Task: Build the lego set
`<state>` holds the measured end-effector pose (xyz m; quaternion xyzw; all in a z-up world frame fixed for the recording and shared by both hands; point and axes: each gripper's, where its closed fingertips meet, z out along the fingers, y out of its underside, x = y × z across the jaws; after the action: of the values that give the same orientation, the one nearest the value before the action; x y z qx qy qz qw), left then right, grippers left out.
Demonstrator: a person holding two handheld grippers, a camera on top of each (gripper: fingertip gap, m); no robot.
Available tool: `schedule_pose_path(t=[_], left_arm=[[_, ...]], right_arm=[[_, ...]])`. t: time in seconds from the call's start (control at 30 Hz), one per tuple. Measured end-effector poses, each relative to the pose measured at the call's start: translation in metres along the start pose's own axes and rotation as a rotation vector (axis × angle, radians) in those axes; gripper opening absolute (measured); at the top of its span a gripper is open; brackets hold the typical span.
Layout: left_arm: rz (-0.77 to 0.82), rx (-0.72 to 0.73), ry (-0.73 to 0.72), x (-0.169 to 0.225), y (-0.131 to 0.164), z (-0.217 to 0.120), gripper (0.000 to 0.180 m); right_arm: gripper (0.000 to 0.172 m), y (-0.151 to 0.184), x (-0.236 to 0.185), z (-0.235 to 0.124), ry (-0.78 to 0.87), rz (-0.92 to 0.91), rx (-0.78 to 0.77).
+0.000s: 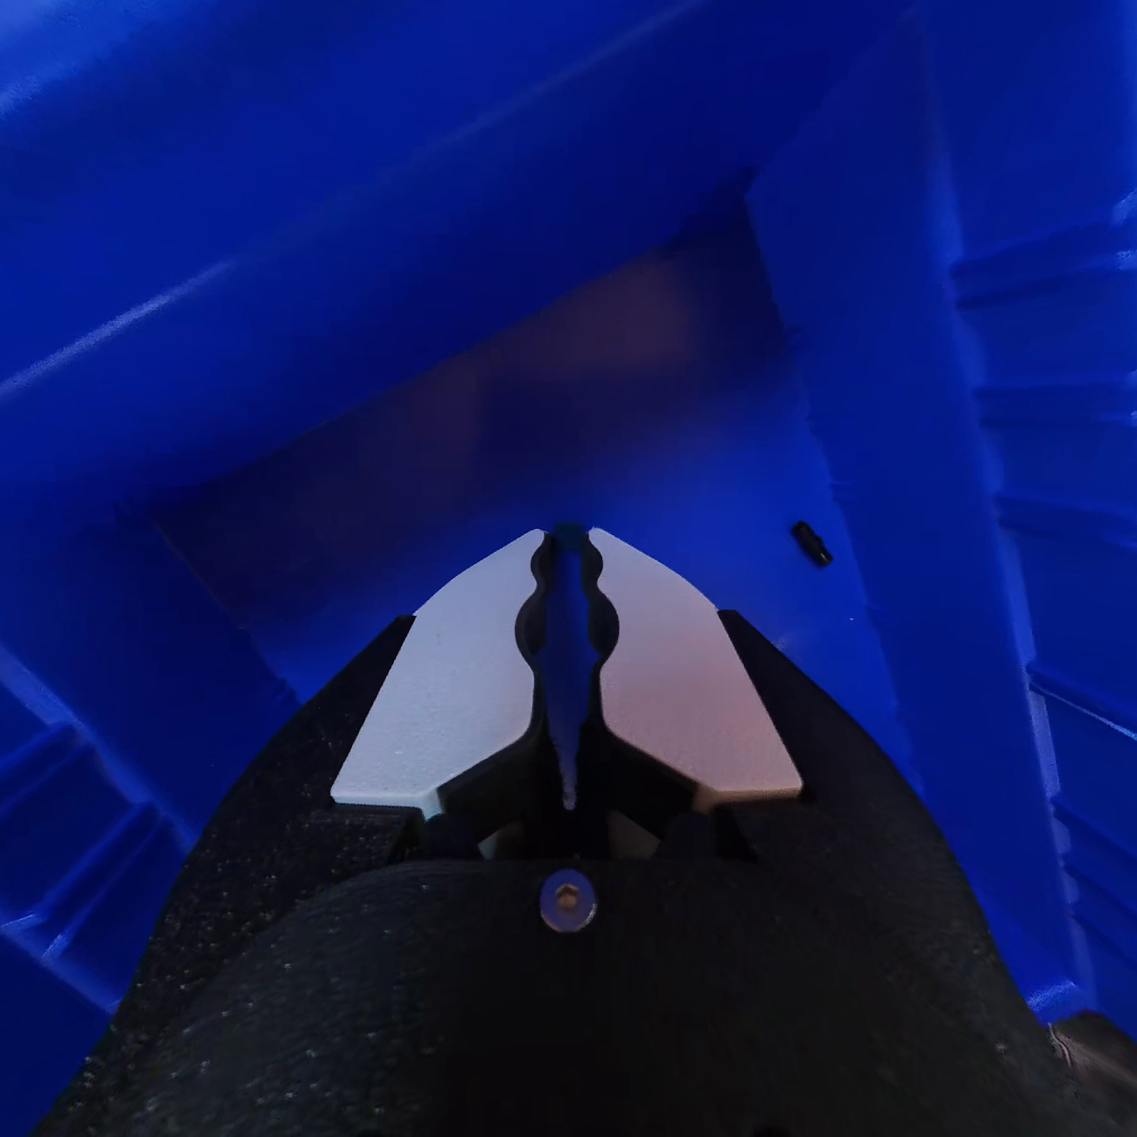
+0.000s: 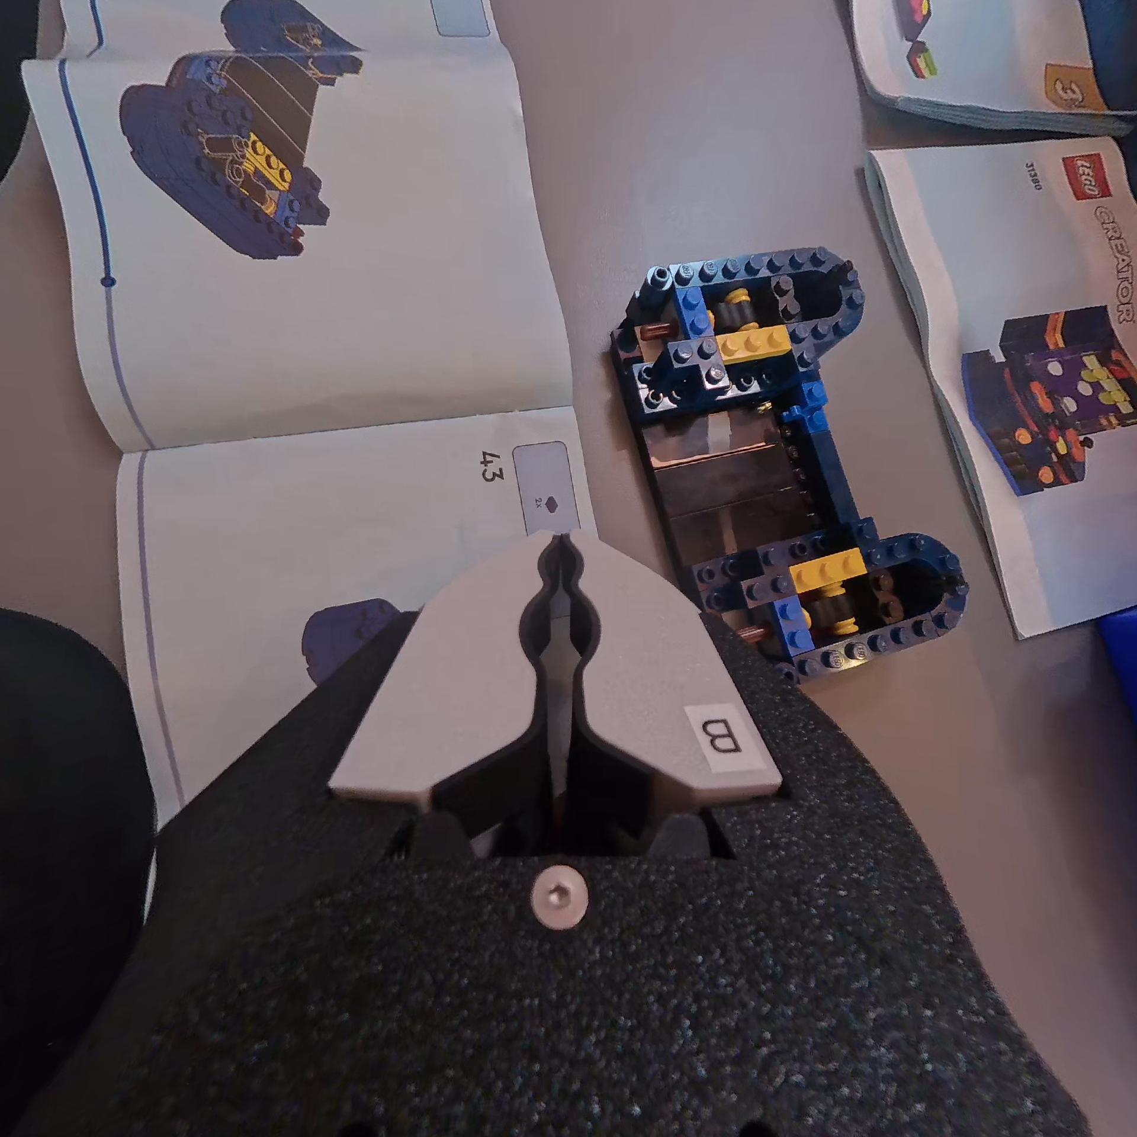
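Observation:
My left gripper (image 1: 567,536) reaches down inside a blue plastic bin (image 1: 369,277). Its fingertips are closed on a small dark blue brick (image 1: 567,534) just above the bin floor. A small black cylindrical piece (image 1: 812,544) lies on the bin floor to the right of the fingers. My right gripper (image 2: 561,539) is shut with nothing between its pads. It hovers over the lower page of an open instruction booklet (image 2: 307,344). A partly built dark blue, black and yellow brick model (image 2: 781,461) lies on the table just right of the right gripper.
Two closed booklets lie at the right (image 2: 1009,381) and at the top right (image 2: 984,67). A blue bin corner (image 2: 1123,646) shows at the right edge. A dark rounded shape (image 2: 55,769) fills the lower left. The table (image 2: 677,154) is beige.

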<state>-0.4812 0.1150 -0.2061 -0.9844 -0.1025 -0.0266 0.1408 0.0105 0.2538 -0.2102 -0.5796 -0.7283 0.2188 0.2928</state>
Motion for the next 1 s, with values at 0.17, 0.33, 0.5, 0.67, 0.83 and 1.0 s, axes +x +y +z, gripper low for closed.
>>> schedule_pose_path(t=[0.17,0.33,0.5,0.67,0.83,1.0], left_arm=[[0.032,0.143,-0.038,0.017,-0.015,-0.041,0.008],[0.402,0.413,0.081,0.150,-0.038,-0.124,0.007],[0.815,0.097,0.167,0.268,0.008,-0.067,0.007],[0.893,-0.120,0.094,0.279,0.024,0.015,0.007],[0.782,-0.116,0.153,0.271,0.013,0.022,0.007],[0.783,-0.148,0.188,0.273,0.021,0.025,0.008]], right_arm=[[0.000,0.000,0.000,0.000,0.003,0.000,0.001],[0.000,0.000,0.001,0.001,0.000,0.009,0.006],[0.000,0.000,0.001,0.000,0.010,-0.002,-0.002],[0.000,0.000,0.001,0.000,0.023,-0.021,-0.016],[0.000,0.000,0.001,0.000,0.026,-0.026,-0.021],[0.000,0.000,0.001,0.000,0.031,-0.034,-0.027]])
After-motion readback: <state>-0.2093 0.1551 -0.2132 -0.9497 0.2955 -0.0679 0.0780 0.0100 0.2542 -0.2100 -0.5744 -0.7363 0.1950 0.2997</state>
